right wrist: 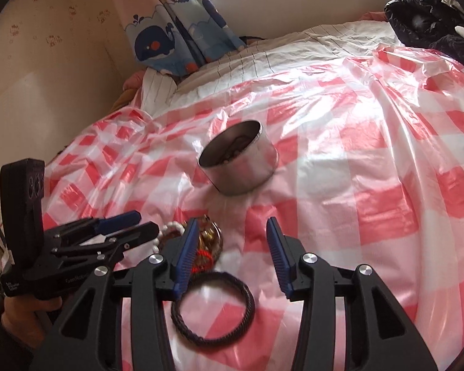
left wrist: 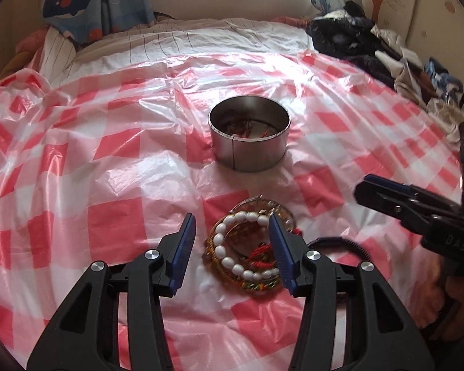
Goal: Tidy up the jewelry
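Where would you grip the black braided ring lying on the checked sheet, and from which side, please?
Grip the black braided ring across its near rim, coming down from above with one finger inside the loop and one outside. It lies flat and apart from the bracelet pile, and the open right gripper hangs above it.

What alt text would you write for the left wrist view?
Open tongs hover over a heap of bracelets, one of white beads, on a pink checked plastic sheet covering a bed. Beyond stands a round metal tin; a second pair of tongs enters from the right.
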`<state>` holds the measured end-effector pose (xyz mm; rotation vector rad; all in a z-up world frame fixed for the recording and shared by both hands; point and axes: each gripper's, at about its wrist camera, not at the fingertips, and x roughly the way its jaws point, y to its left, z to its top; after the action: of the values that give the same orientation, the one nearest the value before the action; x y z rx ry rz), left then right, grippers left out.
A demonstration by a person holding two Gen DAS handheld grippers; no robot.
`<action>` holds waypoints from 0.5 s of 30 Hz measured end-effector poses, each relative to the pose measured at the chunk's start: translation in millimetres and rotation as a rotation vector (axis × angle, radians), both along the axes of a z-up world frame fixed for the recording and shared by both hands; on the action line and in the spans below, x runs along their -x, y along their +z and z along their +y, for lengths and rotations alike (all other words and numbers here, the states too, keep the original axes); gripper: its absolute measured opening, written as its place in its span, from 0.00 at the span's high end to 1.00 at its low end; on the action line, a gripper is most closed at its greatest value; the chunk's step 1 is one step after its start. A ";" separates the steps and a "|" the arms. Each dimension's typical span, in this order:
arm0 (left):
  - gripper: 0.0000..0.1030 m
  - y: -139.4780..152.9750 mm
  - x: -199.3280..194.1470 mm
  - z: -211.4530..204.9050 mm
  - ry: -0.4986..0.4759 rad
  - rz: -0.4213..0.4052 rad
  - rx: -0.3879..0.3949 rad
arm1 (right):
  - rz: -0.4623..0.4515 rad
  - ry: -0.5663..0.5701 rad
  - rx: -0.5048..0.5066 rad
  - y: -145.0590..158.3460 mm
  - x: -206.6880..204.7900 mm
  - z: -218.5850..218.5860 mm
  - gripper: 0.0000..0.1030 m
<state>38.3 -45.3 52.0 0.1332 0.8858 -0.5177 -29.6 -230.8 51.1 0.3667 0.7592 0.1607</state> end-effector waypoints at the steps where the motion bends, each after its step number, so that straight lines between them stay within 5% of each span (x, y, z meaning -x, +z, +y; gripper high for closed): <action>1: 0.55 -2.4 -1.1 1.6 -0.002 0.004 -0.007 | 0.013 -0.002 -0.004 -3.7 3.6 -1.0 0.55; 15: 0.55 -18.7 -7.2 -2.9 -0.026 0.005 -0.044 | 0.050 0.063 0.065 -18.2 12.5 22.3 0.50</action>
<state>45.5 -48.2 33.4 0.1834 0.9016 -0.5232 -42.1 -208.5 32.9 0.2862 0.8242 0.1864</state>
